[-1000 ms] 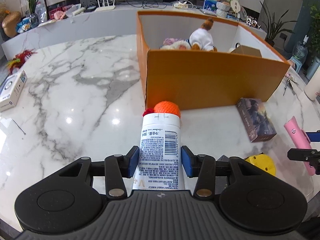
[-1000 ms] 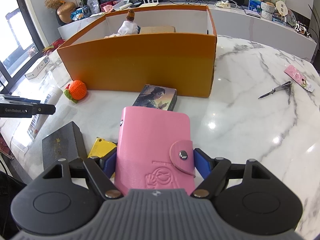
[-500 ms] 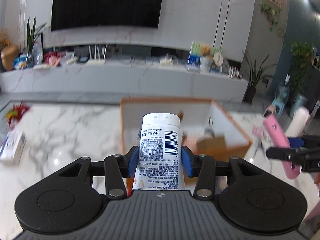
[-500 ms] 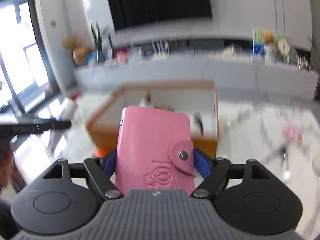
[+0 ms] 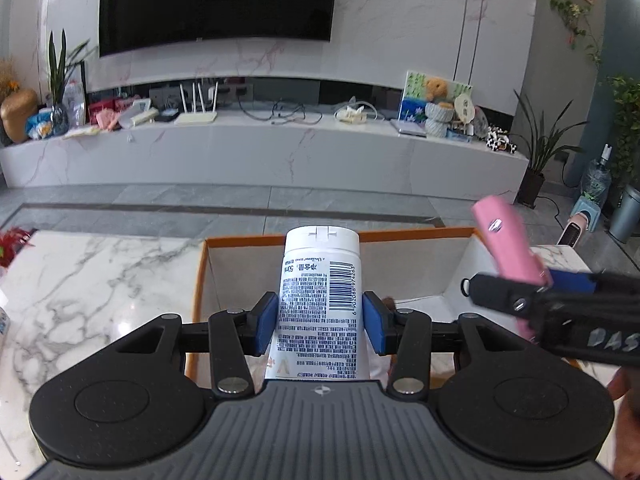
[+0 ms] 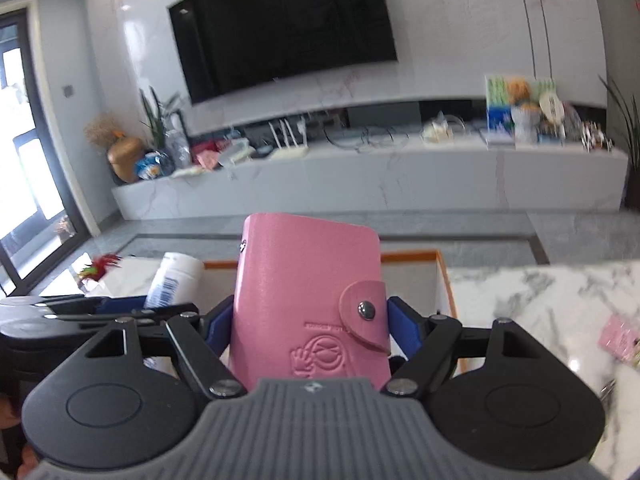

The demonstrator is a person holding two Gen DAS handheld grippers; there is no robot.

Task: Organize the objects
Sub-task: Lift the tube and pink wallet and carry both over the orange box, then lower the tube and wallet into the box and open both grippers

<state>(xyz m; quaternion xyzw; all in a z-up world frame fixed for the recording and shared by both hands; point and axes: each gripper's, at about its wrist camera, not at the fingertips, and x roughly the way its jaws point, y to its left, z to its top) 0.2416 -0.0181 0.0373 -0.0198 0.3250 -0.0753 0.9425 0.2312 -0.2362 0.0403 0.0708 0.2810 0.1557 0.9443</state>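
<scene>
My left gripper (image 5: 320,326) is shut on a white tube (image 5: 320,280) with a barcode, cap pointing forward, held above the near wall of the orange box (image 5: 240,238). In the right wrist view my right gripper (image 6: 310,326) is shut on a pink card wallet (image 6: 308,292) with a snap flap, also over the orange box (image 6: 442,264). Each view catches the other hand: the pink card wallet (image 5: 506,240) rises at the right of the left wrist view, the white tube (image 6: 174,282) at the left of the right wrist view. The wallet hides most of the box's inside.
The marble table (image 5: 80,280) spreads to the left of the box, with a red feathery thing (image 5: 12,240) at its far left edge. A pink packet (image 6: 620,338) lies on the marble at right. Beyond the table are grey floor and a low white TV console (image 5: 280,148).
Both grippers rose from low over the table and moved forward over the orange box, each keeping its object. The items in front of the box dropped out of sight.
</scene>
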